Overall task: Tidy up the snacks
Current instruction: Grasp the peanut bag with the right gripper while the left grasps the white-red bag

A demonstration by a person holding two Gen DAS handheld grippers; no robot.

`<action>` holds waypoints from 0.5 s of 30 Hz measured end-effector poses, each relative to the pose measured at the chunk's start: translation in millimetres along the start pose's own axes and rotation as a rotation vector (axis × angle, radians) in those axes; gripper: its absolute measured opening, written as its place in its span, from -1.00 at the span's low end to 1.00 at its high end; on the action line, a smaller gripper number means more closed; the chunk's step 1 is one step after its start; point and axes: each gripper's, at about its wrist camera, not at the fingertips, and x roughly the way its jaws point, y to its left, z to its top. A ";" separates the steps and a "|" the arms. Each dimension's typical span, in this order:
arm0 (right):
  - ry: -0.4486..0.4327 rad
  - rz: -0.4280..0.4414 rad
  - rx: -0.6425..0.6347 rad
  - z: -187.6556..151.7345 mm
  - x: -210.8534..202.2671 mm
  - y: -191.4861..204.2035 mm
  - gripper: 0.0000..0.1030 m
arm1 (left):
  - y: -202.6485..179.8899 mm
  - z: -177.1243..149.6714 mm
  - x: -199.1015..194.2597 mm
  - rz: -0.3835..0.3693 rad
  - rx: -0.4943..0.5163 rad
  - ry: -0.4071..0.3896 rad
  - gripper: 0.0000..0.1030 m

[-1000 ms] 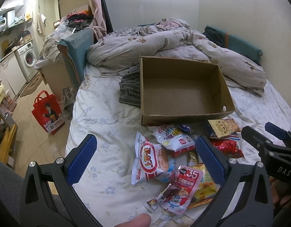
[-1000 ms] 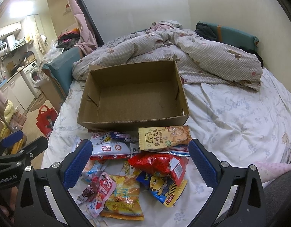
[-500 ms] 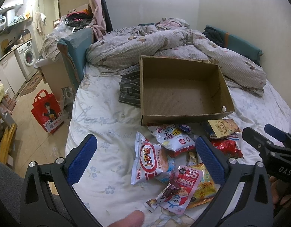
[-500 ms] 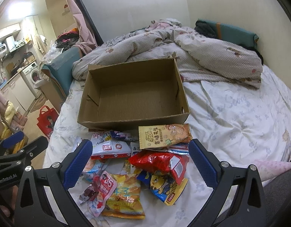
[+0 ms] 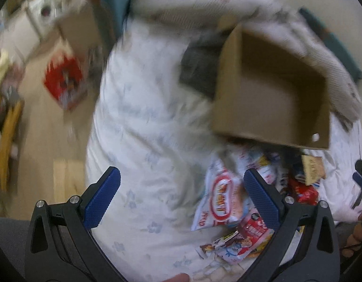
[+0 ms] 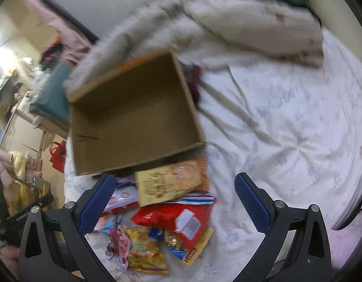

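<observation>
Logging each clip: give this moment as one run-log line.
left hand-held gripper: open, empty | right hand-held gripper: open, empty | cardboard box: empty | snack packets: piled on bed | frames blurred

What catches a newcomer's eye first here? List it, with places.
The open cardboard box stands out first, sitting empty on the bed in front of the rumpled quilt. Right before it lies a bright heap of snack packets, a red one on top. Both the left gripper and the right gripper hang open over the bed, holding nothing.
</observation>
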 end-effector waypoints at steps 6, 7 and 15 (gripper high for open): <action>0.218 0.024 0.058 8.6 65.6 -19.4 1.00 | 8.2 -13.8 56.1 -0.061 -0.063 0.201 1.00; 0.242 0.021 0.046 7.4 74.2 -17.4 1.00 | 5.1 -17.4 58.7 -0.071 -0.048 0.209 1.00; 0.328 -0.035 -0.107 4.5 115.5 4.9 1.00 | -25.3 -41.2 82.4 -0.101 0.071 0.306 1.00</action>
